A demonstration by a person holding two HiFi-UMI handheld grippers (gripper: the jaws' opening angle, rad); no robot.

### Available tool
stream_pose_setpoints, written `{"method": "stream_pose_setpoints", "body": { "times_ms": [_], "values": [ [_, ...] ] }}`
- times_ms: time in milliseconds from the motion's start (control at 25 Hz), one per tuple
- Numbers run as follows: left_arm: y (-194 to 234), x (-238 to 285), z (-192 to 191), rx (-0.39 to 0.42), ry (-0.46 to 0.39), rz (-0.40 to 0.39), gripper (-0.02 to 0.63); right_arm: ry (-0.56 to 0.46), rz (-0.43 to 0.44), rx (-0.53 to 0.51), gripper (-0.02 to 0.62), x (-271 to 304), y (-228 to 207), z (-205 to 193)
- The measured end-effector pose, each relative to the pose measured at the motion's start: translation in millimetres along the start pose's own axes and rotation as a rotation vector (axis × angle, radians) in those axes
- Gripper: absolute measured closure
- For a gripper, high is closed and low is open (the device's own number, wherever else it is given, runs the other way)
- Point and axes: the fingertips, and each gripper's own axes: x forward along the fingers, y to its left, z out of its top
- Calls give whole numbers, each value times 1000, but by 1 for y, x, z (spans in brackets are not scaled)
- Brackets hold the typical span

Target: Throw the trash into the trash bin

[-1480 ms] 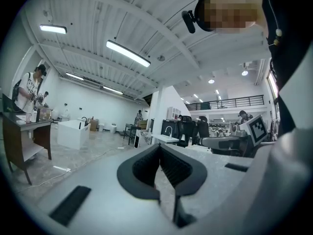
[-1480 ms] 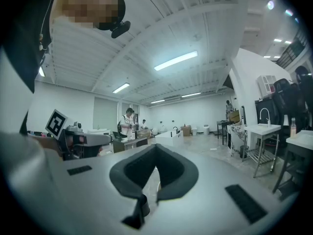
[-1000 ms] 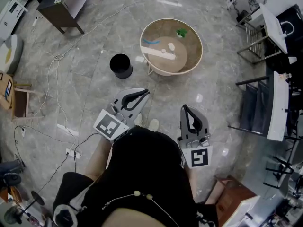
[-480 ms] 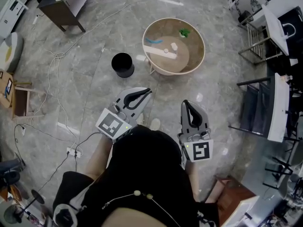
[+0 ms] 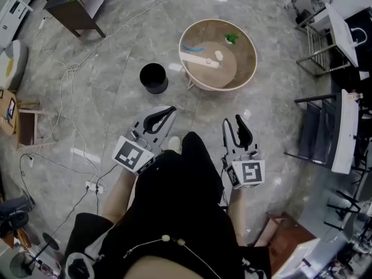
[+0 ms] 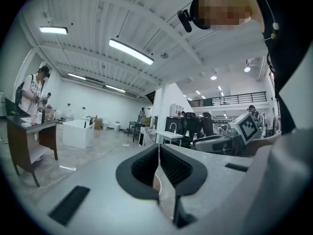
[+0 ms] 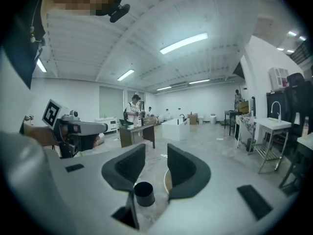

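On the floor stands a black trash bin, left of a round beige low table. The table carries trash: a green crumpled scrap, a blue strip, a white paper ball and a long pale strip. My left gripper is held level short of the bin, jaws shut and empty. My right gripper points toward the table; its jaws are opening with nothing between them. Far off between those jaws I see the bin.
White cables and a power strip trail over the marble floor at left. A dark wooden table stands far left, dark chairs and racks at right. The person's black-clothed body fills the lower head view.
The right gripper's jaws have gone from shut to apart, and it has sunk a little. The left gripper shifted slightly left. A leg has stepped forward between the grippers.
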Motion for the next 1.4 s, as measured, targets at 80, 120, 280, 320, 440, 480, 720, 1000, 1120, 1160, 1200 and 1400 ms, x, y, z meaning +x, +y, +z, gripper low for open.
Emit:
{"method": "stream_pose_setpoints", "body": {
  "times_ms": [80,120,280,320,440,480,720,1000,1120,1160,1200,1400],
  "values": [
    [9,0,-5,-3,26,8,597,5,-10,2,451,7,-5,-3],
    [13,1,-7,-13,25,6,597,8,-12,3,451,10,-8,-5],
    [31,14,-10,-61,5,-2,597,31,-24,30,440,32,-25,-12],
    [35,20,-10,-62,7,-6,594,41,-28,32,439,39,-30,-15],
    [47,46,-13,-72,21,-14,513,75,-35,30,431,63,-55,-28],
    [53,57,-14,-71,28,-7,512,90,-38,27,431,73,-66,-32],
    [103,126,-2,-80,22,60,512,247,-61,-48,388,147,-138,-69],
    [160,172,-9,-88,69,183,512,435,-10,-52,362,249,-212,-140],
    [175,179,-22,-123,103,232,512,522,27,-62,364,293,-236,-179],
    [179,181,-27,-133,116,246,512,551,37,-66,362,306,-242,-192],
    [182,182,-31,-141,132,259,512,581,47,-72,362,317,-247,-205],
    [203,186,-61,-188,205,305,512,711,84,-110,345,369,-262,-269]
  ]
}}
